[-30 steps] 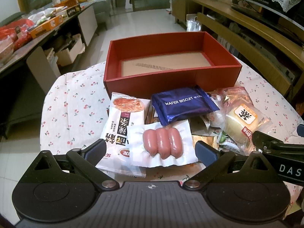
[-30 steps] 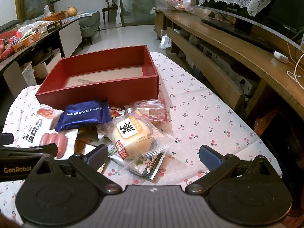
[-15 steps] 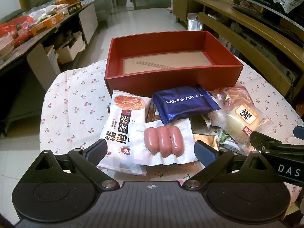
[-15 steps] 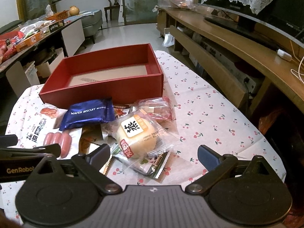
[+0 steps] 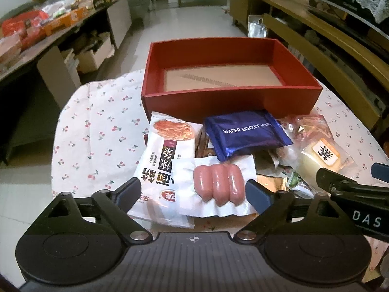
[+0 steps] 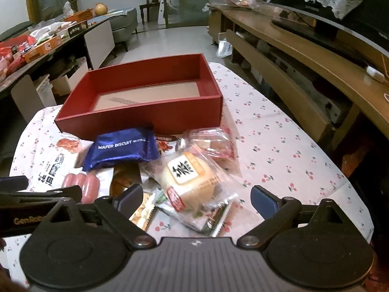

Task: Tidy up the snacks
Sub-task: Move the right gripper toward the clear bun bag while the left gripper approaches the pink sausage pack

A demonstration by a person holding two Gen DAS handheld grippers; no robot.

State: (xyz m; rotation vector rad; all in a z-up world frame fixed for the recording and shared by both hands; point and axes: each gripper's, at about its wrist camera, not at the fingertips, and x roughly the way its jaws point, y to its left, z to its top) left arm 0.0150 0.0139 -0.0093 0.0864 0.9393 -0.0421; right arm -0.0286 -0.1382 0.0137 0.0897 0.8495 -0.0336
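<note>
An empty red box (image 5: 228, 102) (image 6: 145, 116) stands at the far side of the table. In front of it lies a pile of snacks: a blue wafer biscuit pack (image 5: 245, 133) (image 6: 121, 147), a sausage pack (image 5: 218, 185) (image 6: 81, 185), a white noodle bag (image 5: 163, 163), a pale cake in clear wrap (image 6: 192, 180) (image 5: 323, 157) and a red-tinted clear pack (image 6: 214, 143). My left gripper (image 5: 193, 193) is open and empty, just short of the sausage pack. My right gripper (image 6: 197, 199) is open and empty, just short of the cake.
The table has a white cherry-print cloth (image 5: 97, 131) (image 6: 279, 146). A long wooden bench and shelf (image 6: 304, 77) run along the right. A cluttered dark side table (image 5: 48, 29) stands at the left. Flat foil packets (image 6: 145, 209) lie under the pile.
Both grippers have moved slightly forward and closer to the snack pile. Both stay open. The snacks and box have not moved.
</note>
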